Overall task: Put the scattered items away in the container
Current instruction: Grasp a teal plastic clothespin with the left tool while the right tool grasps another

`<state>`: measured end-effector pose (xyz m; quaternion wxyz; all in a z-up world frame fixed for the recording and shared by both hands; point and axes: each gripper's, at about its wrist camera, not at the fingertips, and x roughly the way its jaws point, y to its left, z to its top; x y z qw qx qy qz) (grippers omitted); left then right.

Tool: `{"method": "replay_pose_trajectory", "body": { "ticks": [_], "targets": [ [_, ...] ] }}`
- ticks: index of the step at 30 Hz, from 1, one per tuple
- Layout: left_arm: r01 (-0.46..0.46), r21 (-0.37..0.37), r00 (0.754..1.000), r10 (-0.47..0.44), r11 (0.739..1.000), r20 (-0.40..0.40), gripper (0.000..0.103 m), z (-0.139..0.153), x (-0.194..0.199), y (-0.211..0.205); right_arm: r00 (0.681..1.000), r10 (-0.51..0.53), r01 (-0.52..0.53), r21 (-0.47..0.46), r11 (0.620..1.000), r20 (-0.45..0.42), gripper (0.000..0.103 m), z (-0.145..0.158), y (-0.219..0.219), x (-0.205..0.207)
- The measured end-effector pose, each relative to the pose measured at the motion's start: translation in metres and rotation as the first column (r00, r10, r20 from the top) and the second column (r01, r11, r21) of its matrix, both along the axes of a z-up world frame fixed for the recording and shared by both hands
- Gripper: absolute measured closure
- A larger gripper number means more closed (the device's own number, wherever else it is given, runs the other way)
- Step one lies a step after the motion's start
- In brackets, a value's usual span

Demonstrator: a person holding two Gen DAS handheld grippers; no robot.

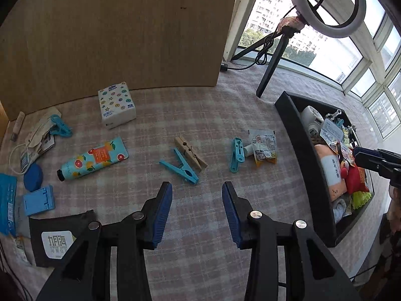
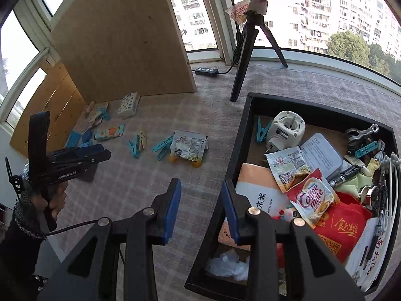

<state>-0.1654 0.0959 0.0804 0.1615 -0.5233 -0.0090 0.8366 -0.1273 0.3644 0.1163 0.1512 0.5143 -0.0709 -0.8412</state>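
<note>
Left wrist view, items on the checked cloth [image 1: 200,125], left to right: blue packet [image 1: 7,200] at the edge; blue round lid [image 1: 33,177]; blue folding stand [image 1: 39,200]; black pouch with white label [image 1: 59,238]; paper tags with a teal clip [image 1: 60,128]; hand cream tube [image 1: 94,158] with fruit print, lying flat; tissue pack [image 1: 116,104] with star pattern, near the brown board [image 1: 112,30]; blue clothes peg [image 1: 181,166] touching a wooden clothes peg [image 1: 191,152]; a second blue peg [image 1: 236,153] just beside a snack sachet [image 1: 263,148]; black tray [image 1: 304,150] at the right, already heaped with packets and small goods. Left gripper [image 1: 197,212]: blue pads spread apart over bare cloth, nothing between them. The other gripper enters at the right edge above the tray. Right wrist view, left to right: a hand [image 2: 54,200] holding the left gripper, seen side-on; the same pegs and sachet lying on the cloth, well apart from the tray; right gripper [image 2: 201,209]: pads spread, nothing pinched, positioned over the tray's near-left wall [image 2: 234,155]; inside the tray, a tissue pack, a creamer sachet [image 2: 313,200], a red packet, a white plug, a metal tin and pens. A ring light tripod [image 2: 246,57] stands behind.
</note>
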Motion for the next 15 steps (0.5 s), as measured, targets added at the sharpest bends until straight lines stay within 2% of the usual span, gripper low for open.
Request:
{"method": "replay_pose_trajectory", "body": {
  "ticks": [5,9,15],
  "targets": [
    [-0.008,-0.014,0.999,0.009,1.0,0.035,0.065,-0.022,-0.005,-0.002,0.994,0.075,-0.07,-0.06,0.996,0.082,0.07,-0.03,-0.058,-0.031],
    [-0.006,-0.008,0.999,0.006,1.0,0.052,0.065,-0.035,-0.013,0.005,0.985,0.057,-0.031,-0.155,0.987,0.164,0.07,-0.05,-0.082,-0.058],
    [0.022,-0.009,0.998,-0.021,1.0,0.062,0.065,-0.046,-0.022,0.018,0.965,0.002,0.047,-0.179,0.983,0.262,0.07,-0.076,-0.095,-0.085]
  ]
}}
